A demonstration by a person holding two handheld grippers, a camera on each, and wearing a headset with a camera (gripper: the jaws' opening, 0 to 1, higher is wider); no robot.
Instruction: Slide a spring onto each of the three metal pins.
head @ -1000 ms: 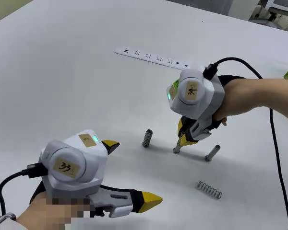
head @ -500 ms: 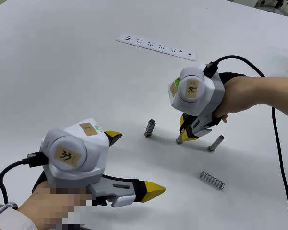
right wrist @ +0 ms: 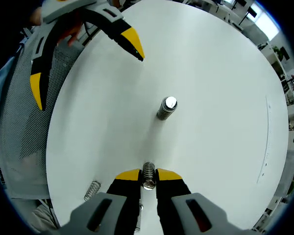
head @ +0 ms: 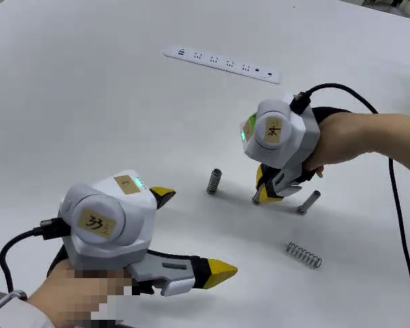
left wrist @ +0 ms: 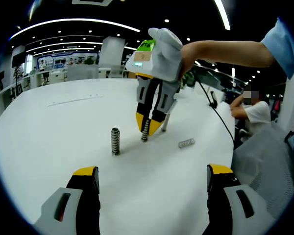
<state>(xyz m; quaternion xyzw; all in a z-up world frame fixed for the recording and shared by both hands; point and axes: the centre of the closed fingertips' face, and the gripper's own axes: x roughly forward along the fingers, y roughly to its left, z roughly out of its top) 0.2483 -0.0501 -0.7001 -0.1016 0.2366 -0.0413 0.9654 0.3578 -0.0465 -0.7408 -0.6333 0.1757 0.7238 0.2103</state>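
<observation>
Hovering at the near left, closest to the person, the left gripper (head: 191, 236) is hanging over the white table (head: 89, 102). Its yellow-tipped jaws are spreading wide and gripping nothing. A little farther and to the right, a loose spring (head: 303, 255) is lying flat on the table, well apart from both grippers.

Beyond it, the right gripper (head: 265, 195) is pointing down at the row of three pins. Its jaws are pinching narrowly on a held spring (right wrist: 148, 171), which is sitting around the middle pin (right wrist: 148, 184); the pin's shiny end is showing between the yellow tips. The person's hand (head: 328, 140) is wrapping the back of this gripper, and a black cable (head: 393, 205) is trailing from it toward the near right.

Left of the middle pin, the left pin (head: 213, 181) is standing upright, wearing a spring along its length and touching neither gripper. Just right of the right gripper, the right pin (head: 307, 202) is showing as bare metal.

At the far side, a white power strip (head: 222, 63) is lying across the table.
</observation>
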